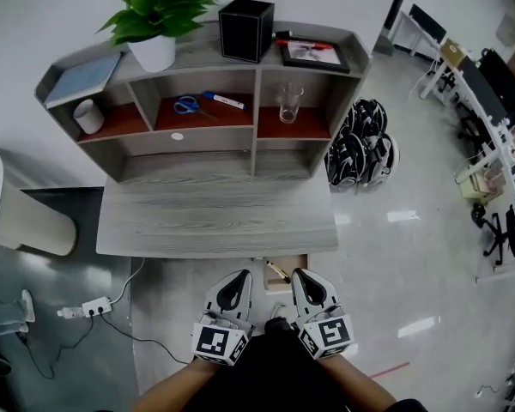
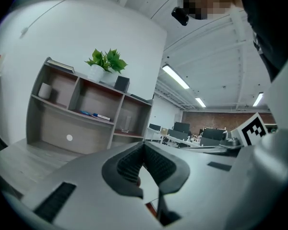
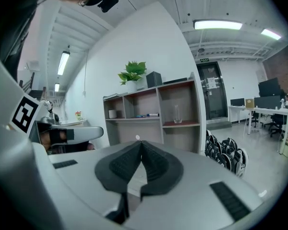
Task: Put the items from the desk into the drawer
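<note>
Left gripper (image 1: 237,278) and right gripper (image 1: 303,276): both sets of jaws are pressed together at the tips with nothing between them. They sit side by side, just short of the desk (image 1: 215,221) front edge. The drawer (image 1: 288,263) is open just ahead, between the two sets of jaws, with a pen (image 1: 277,270) in it. The scissors (image 1: 187,105), marker (image 1: 223,100), glass (image 1: 290,104) and cup (image 1: 88,116) are on shelves well beyond the jaws.
</note>
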A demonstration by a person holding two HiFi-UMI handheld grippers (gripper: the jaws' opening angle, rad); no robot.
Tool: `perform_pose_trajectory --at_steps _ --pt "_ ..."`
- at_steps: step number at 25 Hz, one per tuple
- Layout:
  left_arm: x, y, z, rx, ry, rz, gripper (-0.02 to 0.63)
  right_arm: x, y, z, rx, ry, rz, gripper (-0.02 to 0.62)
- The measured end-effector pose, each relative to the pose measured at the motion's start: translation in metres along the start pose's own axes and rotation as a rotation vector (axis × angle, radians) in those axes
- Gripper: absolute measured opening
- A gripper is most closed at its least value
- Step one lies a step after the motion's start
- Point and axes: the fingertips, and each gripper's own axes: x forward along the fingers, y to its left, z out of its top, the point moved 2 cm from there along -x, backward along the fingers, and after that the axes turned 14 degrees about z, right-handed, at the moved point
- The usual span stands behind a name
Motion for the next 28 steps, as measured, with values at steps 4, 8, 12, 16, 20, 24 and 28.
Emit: perform_pose_trajectory --at_steps 4,8,12,16,20,24,28 --pt "0.002 0.005 0.002 0.019 0.019 -0.008 0.014 0.006 0.008 0.015 -0.034 -0.023 -0.009 0.018" --pt "0.003 0.000 0.011 0.034 -0.019 -0.063 0.014 0.020 0.020 0.021 -0.080 -0.016 0.007 0.018" --pt "0.001 -0.004 0.022 0.031 -0.063 -0.109 0.014 0.025 0.027 0.029 -0.122 -0.030 0.015 0.018" --pt "-0.001 -0.003 0.027 0.040 -0.087 -0.104 0.014 0.025 0.029 0.040 -0.158 -0.058 -0.004 0.018" --pt "-0.002 -0.001 0.027 0.044 -0.089 -0.104 0.014 0.027 0.032 0.042 -0.164 -0.068 -0.001 0.018" --pt "-0.006 0.002 0.027 0.049 -0.092 -0.096 0.014 0.029 0.039 0.044 -0.182 -0.075 0.014 0.017" --pt "-0.009 0.008 0.025 0.043 -0.091 -0.079 0.014 0.031 0.041 0.043 -0.181 -0.070 0.019 0.018"
